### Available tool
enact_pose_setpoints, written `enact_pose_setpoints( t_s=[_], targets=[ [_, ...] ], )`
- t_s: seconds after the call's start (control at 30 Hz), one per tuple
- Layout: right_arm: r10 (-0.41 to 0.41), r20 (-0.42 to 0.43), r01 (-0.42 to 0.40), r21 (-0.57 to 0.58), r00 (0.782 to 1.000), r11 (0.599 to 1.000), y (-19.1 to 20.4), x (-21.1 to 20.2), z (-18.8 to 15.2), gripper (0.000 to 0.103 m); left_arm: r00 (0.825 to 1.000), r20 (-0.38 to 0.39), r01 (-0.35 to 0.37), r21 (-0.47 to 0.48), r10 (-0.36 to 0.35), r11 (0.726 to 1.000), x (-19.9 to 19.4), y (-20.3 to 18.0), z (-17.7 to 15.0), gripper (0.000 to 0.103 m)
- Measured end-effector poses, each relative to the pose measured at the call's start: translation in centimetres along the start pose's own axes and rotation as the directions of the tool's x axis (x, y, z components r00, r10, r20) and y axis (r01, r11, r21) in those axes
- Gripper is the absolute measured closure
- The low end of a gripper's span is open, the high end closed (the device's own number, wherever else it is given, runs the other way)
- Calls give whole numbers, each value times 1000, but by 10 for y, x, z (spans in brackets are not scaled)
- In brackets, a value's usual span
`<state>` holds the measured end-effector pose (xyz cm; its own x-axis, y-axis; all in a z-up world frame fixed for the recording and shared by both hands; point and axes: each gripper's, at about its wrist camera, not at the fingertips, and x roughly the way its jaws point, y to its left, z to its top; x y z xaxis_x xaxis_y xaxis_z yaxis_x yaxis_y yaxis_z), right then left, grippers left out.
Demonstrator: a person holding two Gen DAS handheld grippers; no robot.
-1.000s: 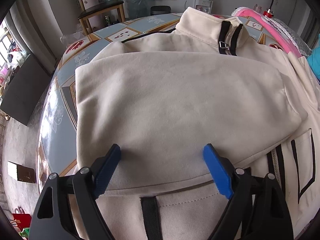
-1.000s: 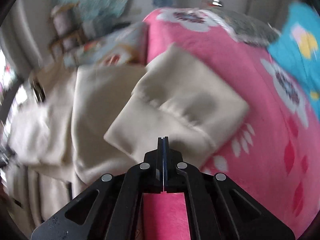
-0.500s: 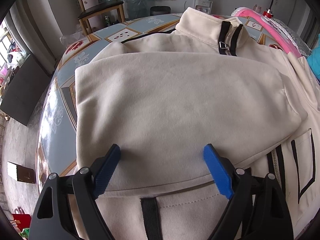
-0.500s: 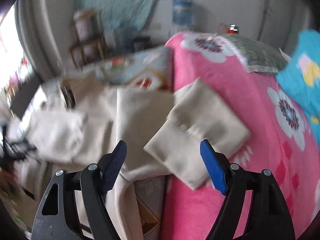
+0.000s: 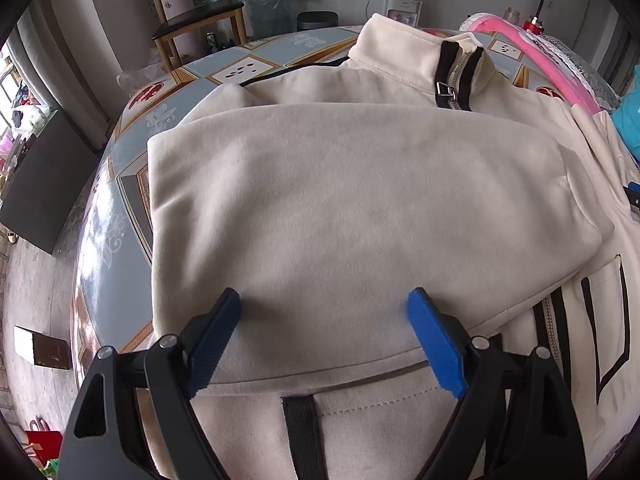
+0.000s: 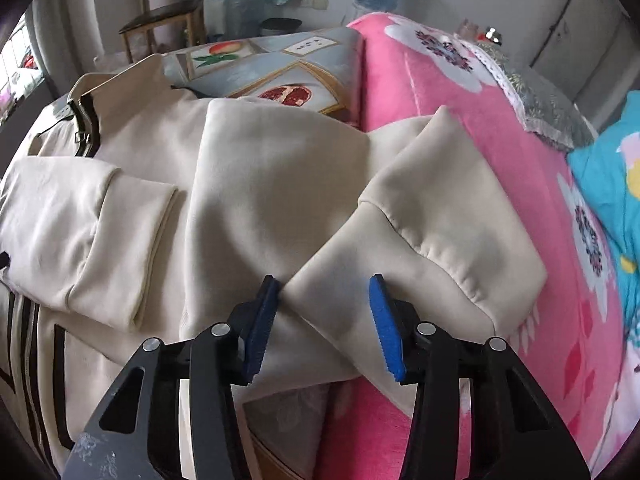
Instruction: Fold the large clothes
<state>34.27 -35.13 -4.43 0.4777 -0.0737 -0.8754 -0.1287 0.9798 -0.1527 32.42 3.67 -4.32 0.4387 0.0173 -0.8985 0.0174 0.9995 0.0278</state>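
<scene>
A cream zip jacket point(image 5: 360, 208) with black trim lies front up on the round table. One sleeve point(image 5: 400, 184) is folded flat across its chest. My left gripper point(image 5: 324, 312) stands open just over that sleeve's lower edge, with nothing pinched. In the right wrist view the other sleeve point(image 6: 448, 216) lies bent outward onto a pink blanket point(image 6: 500, 128). My right gripper point(image 6: 322, 300) is down at its cuff end point(image 6: 332, 320). Its jaws are closing with the cuff's corner between them, and the pads stand apart from the cloth.
The table's patterned blue cloth point(image 5: 120, 216) shows bare left of the jacket. A turquoise cloth point(image 6: 612, 184) lies right of the blanket. A wooden chair point(image 5: 200, 12), a water jug point(image 5: 268, 4) and a bin point(image 5: 318, 20) stand behind the table.
The right gripper went from shut to wide open, then narrowed. It rolled and came down over the outer sleeve's cuff. The left gripper and the folded sleeve stayed as they were.
</scene>
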Motion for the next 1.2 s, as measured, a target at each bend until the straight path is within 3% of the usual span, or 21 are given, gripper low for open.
enact_pose_setpoints(
  t_s=[0.1,0.23,0.27,0.3,0.33,0.4,0.5,0.6,0.7,0.87,0.97,1.07,1.2],
  targets=[
    [-23,5,23,-31,1000,999,7,2,0,50,1000,0,0,0,0,1000,0,0,0,19],
    [-27,-2,27,-26,1000,999,6,6,0,51,1000,0,0,0,0,1000,0,0,0,19],
    [-8,-1,8,6,1000,1000,2,5,1,63,1000,0,0,1,0,1000,0,0,0,19],
    [9,-1,-9,33,1000,999,-2,2,1,87,1000,1,0,1,0,1000,0,0,0,19],
    [12,-2,-11,66,1000,998,-7,0,2,95,1000,2,1,2,-1,1000,0,0,0,19],
    [36,20,-38,144,999,989,-20,-10,1,95,1000,4,4,5,-4,1000,0,0,0,19],
    [139,84,-157,286,987,945,-49,-31,-2,95,1000,7,7,9,-7,1000,0,0,-1,19],
    [254,202,-316,403,946,859,-79,-65,-6,95,1000,10,10,12,-10,1000,0,1,-1,19],
    [330,330,-456,459,884,763,-102,-102,-5,95,1000,11,10,13,-10,1000,0,1,-1,18],
    [450,500,-660,412,740,628,-108,-156,16,95,1000,16,12,8,-12,1000,0,1,-1,18],
    [518,525,-728,360,675,583,-88,-172,36,95,1000,21,14,5,-14,1000,0,1,0,19],
    [604,502,-781,313,619,541,-45,-174,61,95,999,24,25,-3,-25,1000,-1,3,-1,19],
    [699,416,-813,274,582,513,26,-151,89,95,999,26,45,-9,-45,999,-4,9,-3,19]
  ],
)
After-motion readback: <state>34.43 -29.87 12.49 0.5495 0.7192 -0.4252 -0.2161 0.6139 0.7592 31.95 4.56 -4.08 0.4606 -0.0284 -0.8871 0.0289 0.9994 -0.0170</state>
